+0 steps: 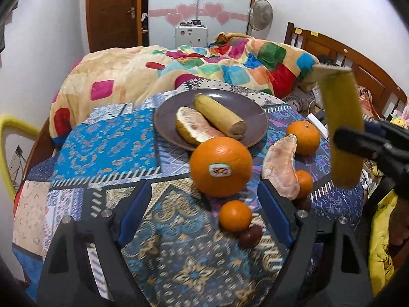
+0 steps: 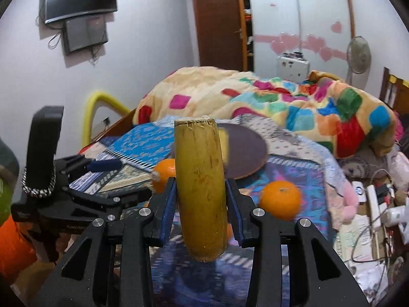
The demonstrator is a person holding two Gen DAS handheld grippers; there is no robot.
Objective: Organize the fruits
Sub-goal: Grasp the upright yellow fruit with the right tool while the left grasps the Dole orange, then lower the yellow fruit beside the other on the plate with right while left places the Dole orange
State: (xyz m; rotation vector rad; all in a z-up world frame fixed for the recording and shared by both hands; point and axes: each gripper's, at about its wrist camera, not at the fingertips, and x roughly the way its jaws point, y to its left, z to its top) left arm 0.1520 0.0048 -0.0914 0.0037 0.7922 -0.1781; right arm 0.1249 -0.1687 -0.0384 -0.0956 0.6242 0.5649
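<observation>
In the left wrist view, the left gripper (image 1: 202,209) hovers with fingers apart over the bench (image 1: 107,140), flanking a large orange (image 1: 220,166); the plate (image 1: 255,110) holds fruit. In the right wrist view, the right gripper (image 2: 201,199) has its fingers clamped on a banana piece (image 2: 200,186), lifted, probably bound for the plate: next, lower and release.
</observation>
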